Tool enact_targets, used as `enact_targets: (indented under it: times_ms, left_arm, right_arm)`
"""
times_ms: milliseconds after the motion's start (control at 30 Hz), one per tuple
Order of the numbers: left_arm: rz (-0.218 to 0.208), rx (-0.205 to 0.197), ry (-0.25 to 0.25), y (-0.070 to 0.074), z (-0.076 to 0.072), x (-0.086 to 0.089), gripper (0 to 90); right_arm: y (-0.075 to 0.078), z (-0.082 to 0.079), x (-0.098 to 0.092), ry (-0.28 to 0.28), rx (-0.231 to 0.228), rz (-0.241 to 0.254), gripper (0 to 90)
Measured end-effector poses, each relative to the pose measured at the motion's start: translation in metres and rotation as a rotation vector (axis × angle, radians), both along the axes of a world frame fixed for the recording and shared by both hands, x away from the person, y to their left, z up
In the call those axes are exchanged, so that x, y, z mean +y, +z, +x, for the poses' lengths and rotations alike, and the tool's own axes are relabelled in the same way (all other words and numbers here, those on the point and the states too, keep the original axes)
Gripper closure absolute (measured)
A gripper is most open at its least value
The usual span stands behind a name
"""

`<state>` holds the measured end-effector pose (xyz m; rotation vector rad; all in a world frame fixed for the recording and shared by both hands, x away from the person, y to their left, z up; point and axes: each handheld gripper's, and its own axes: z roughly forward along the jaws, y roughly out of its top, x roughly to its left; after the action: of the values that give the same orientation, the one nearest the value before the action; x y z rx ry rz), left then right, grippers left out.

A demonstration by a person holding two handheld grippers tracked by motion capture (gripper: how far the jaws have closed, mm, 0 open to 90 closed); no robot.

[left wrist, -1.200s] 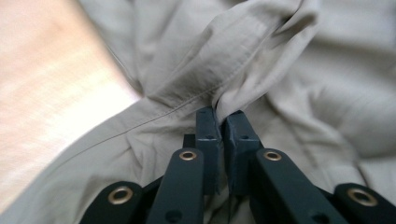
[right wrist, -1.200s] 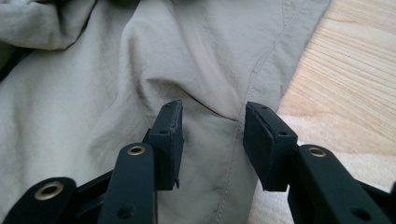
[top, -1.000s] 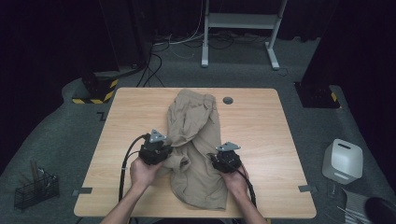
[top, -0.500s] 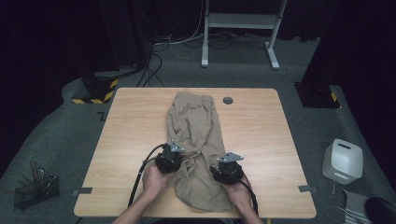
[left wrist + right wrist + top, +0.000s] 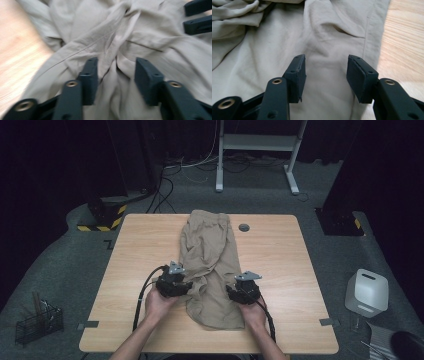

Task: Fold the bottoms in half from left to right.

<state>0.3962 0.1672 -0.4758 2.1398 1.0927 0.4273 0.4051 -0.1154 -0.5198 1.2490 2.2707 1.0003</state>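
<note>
Crumpled beige trousers [image 5: 210,255] lie lengthwise down the middle of the wooden table [image 5: 290,270]. My left gripper [image 5: 187,286] is at their left edge near the front. In the left gripper view it [image 5: 116,67] stands open, its jaws having just been opening, and a raised fold of cloth [image 5: 110,47] runs between the pads without being pressed. My right gripper [image 5: 231,292] is at the trousers' right edge. In its own view it [image 5: 326,65] hovers open over smooth cloth [image 5: 287,42], jaws just widened, with nothing pinched. The right gripper's jaw tips [image 5: 197,17] show far off in the left gripper view.
A small black round grommet [image 5: 244,227] sits in the tabletop beside the waistband. On the floor are a white box [image 5: 367,292] at the right, a wire basket [image 5: 37,322] at the left, a yellow-black striped base [image 5: 102,215] and a white stand [image 5: 260,142] behind.
My left gripper has shifted nearer and inward onto the cloth's left edge. The right gripper has hardly moved. The trousers lie much as before.
</note>
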Motion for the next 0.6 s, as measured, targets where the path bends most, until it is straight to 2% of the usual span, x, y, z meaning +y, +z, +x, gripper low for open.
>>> enact_targets:
  times_ms: [67, 167, 233, 300, 367, 400, 433, 533, 600]
  left_arm:
    - [-0.013, -0.012, 0.02, 0.008, -0.006, 0.01, 45.8]
    - [-0.048, -0.01, 0.091, 0.013, -0.011, 0.031, 42.1]
    - [-0.058, 0.003, 0.145, 0.011, -0.009, 0.044, 41.4]
    - [-0.065, 0.04, 0.2, 0.006, -0.005, 0.054, 40.3]
    - [-0.024, 0.067, 0.26, -0.002, 0.002, 0.061, 39.4]
    - [-0.024, 0.067, 0.26, -0.002, 0.002, 0.061, 38.6]
    - [-0.002, 0.112, 0.296, -0.011, 0.009, 0.066, 37.9]
    - [0.007, 0.175, 0.31, -0.026, 0.017, 0.068, 37.9]
    - [0.028, 0.138, 0.306, -0.03, 0.017, 0.066, 39.9]
  right_arm:
    - [0.003, -0.005, -0.004, -0.005, -0.008, 0.013, 48.6]
    - [0.01, -0.016, -0.011, -0.01, -0.025, 0.033, 48.6]
    - [0.012, -0.022, -0.014, -0.006, -0.031, 0.035, 48.7]
    - [0.011, -0.026, -0.015, 0.002, -0.03, 0.021, 48.7]
    - [0.01, -0.029, -0.016, -0.001, -0.029, 0.013, 48.7]
    - [0.01, -0.029, -0.016, -0.001, -0.029, 0.013, 48.7]
    - [0.008, -0.03, -0.018, -0.005, -0.024, 0.016, 48.7]
    - [0.006, -0.03, -0.018, -0.009, -0.017, 0.014, 48.7]
    - [0.005, -0.031, -0.019, -0.007, -0.018, 0.012, 49.5]
